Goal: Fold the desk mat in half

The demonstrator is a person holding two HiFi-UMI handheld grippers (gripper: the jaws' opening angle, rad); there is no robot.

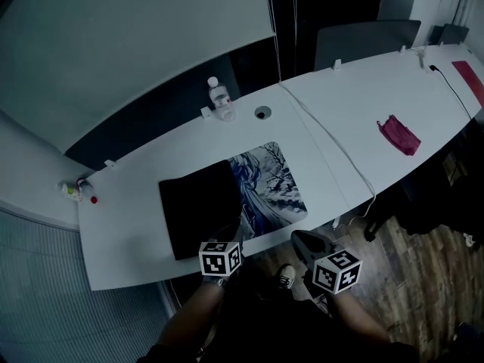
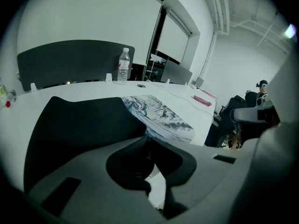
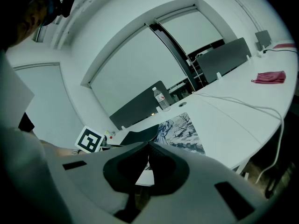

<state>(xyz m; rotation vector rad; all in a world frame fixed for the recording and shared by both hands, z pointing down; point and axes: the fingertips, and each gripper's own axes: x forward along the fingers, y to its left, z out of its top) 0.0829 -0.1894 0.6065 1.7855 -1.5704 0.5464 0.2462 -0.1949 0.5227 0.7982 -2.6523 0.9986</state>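
**A:** Item one, desk mat (image 1: 268, 184)?

**B:** It's lying by the table's (image 1: 128, 240) front edge, with its black flap lying over the left half. My left gripper (image 2: 147, 135) is pinching the flap's near corner. My right gripper (image 3: 148, 144) is hanging clenched and empty, off the edge.

**A:** Obstructions?

**B:** A water bottle (image 1: 220, 99) is standing behind the mat, a cable (image 1: 333, 146) is running just right of it, and a pink cloth (image 1: 398, 134) is lying well apart.

The left tongs (image 2: 148, 136) and right tongs (image 3: 148, 144) are matt grey shells, each pair of jaws curving round a dark oval hollow with rectangular slots in the flanks. Each bears a white cube (image 1: 220, 258) of black square markers. One pale, dark-trimmed shoe (image 1: 286, 277) shows
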